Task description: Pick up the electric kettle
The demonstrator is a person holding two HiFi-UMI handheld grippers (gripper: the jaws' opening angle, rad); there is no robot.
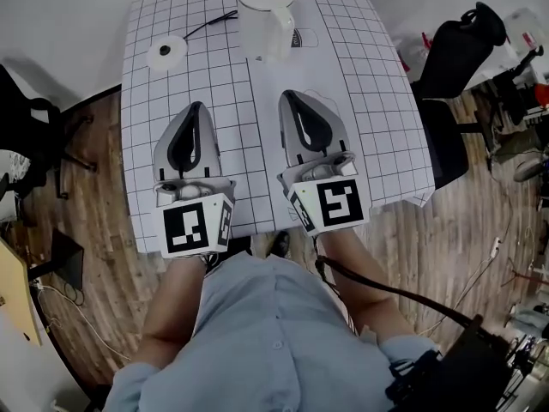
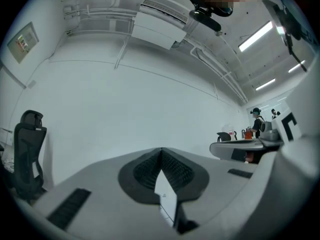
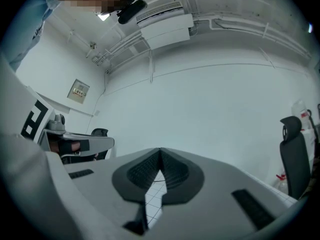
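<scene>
The electric kettle [image 1: 266, 20], translucent white with a round lid, stands at the far middle of the grid-marked table [image 1: 377, 118]. Its round white base [image 1: 166, 51] lies apart from it at the far left, and a black cord [image 1: 210, 22] runs from the base toward the kettle. My left gripper [image 1: 196, 108] and right gripper [image 1: 287, 97] hover side by side over the near half of the table, well short of the kettle. Both point level at the bare wall. In the gripper views, the left gripper [image 2: 161, 150] and right gripper [image 3: 160, 150] show jaws meeting at the tips with nothing between them.
A black office chair [image 1: 459, 50] stands off the table's right side and another dark chair [image 1: 26, 118] off the left. Wooden floor surrounds the table. Cables and equipment [image 1: 480, 359] lie at the lower right. The person's torso fills the near foreground.
</scene>
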